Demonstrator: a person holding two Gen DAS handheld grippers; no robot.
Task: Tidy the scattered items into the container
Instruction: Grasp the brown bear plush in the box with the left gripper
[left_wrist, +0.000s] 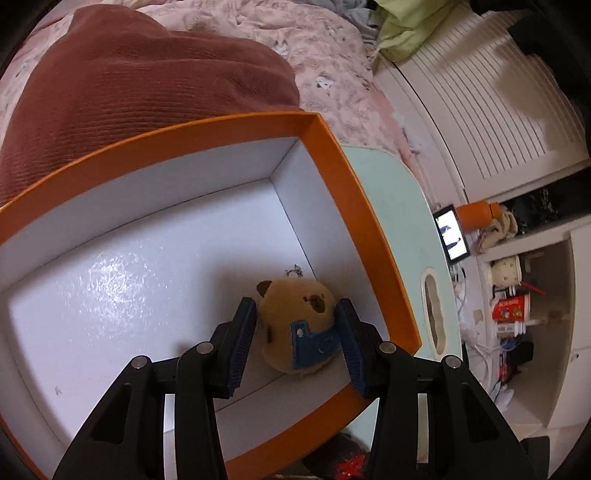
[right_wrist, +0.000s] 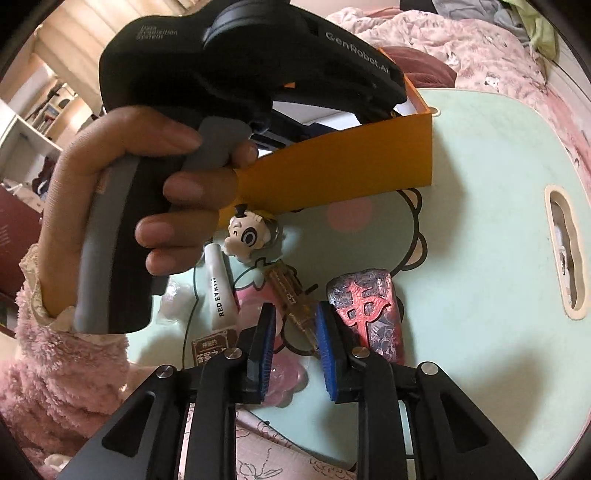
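A: Start close in. What have the left tongs (left_wrist: 297, 332) got?

B: A brown plush toy (left_wrist: 295, 325) with a blue bib, sitting between the blue pads. The pads lie against its sides, so I judge it gripped, low over the white floor of the orange box (left_wrist: 354, 206). This looks like the drop-off step; the next move calls for spreading the pads and lifting clear without dragging the toy back out.

A: And the right tongs (right_wrist: 295, 332)?

B: Nearly closed, down over the bench (right_wrist: 461, 295), with a clear yellowish pen-like item (right_wrist: 291, 299) running between the fingers. Whether the pads actually pinch it I can't say. If not, they need to close on it before carrying it over the box wall.

A: What's in the box otherwise?

B: Only a small metal ring (left_wrist: 293, 271) near the far wall; the rest is bare.

A: Still outside?

B: A white tube (right_wrist: 219, 288), a panda figure (right_wrist: 247, 236) just beside the box wall, and a red-patterned block (right_wrist: 365, 310), all on the bench.
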